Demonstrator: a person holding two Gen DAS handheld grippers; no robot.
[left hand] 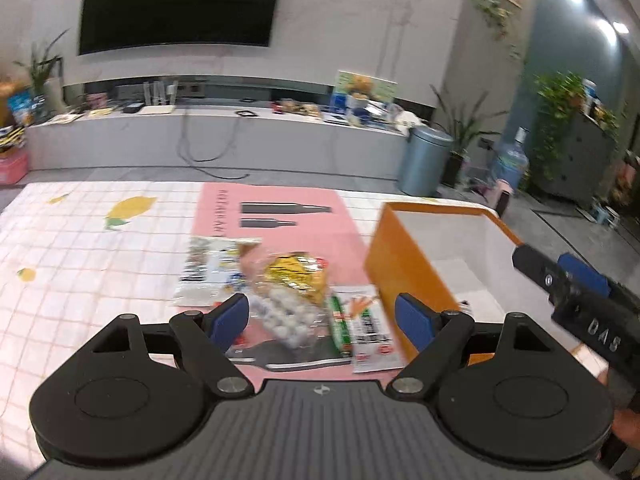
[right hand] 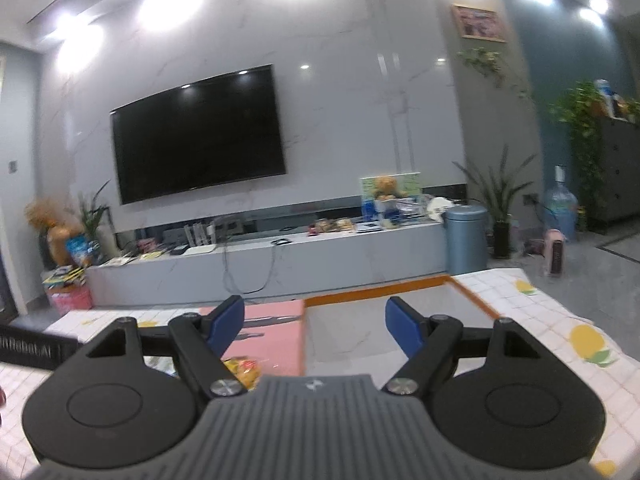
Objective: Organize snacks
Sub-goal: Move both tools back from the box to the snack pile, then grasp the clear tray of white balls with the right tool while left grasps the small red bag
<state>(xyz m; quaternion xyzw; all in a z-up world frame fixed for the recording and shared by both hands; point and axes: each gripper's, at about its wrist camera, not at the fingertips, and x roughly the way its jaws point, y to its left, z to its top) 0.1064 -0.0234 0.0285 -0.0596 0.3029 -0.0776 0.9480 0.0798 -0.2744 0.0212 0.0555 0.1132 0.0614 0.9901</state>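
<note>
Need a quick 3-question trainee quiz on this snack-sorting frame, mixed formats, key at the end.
1. True or false: the orange box already holds snack packets.
2. Where do the snack packets lie?
A. On the pink mat
B. Inside the box
C. On the floor
3. Fill in: the left gripper and the right gripper both stand ___, with nothing held.

Key: 1 false, the visible part of its interior is bare. 2 A, in a loose pile beside the box. 3 open.
</note>
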